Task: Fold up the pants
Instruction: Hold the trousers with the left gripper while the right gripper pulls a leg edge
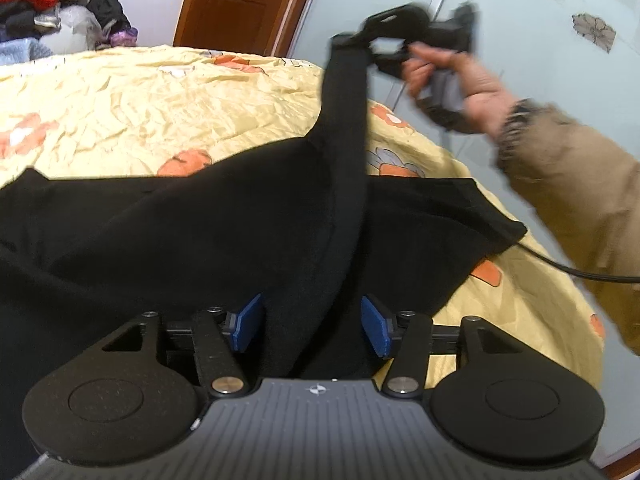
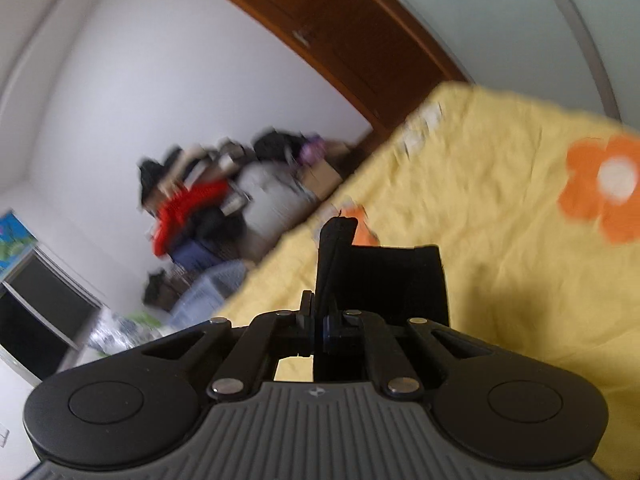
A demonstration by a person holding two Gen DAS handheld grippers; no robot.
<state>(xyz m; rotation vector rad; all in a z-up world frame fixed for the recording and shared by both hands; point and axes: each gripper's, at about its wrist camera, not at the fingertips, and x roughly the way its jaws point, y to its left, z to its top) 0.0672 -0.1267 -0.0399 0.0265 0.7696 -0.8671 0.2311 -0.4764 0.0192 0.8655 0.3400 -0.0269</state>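
Note:
Black pants [image 1: 180, 232] lie spread across the yellow bed. One part of them rises as a taut strip [image 1: 346, 128] up to my right gripper [image 1: 362, 38], which is shut on its end, held high above the bed. In the right wrist view the right gripper [image 2: 318, 328] pinches a black fabric edge [image 2: 380, 276] between its pads. My left gripper [image 1: 312, 324] is low over the pants with its blue pads [image 1: 248, 322] apart, and black cloth lies between them without being pinched.
The bed has a yellow cover [image 1: 140, 100] with orange flowers. A pile of clothes [image 1: 48, 8] stands beyond its far left. A brown door [image 1: 240, 0] and a wardrobe panel [image 1: 520, 20] are behind. A black cable [image 1: 568, 268] trails at the right.

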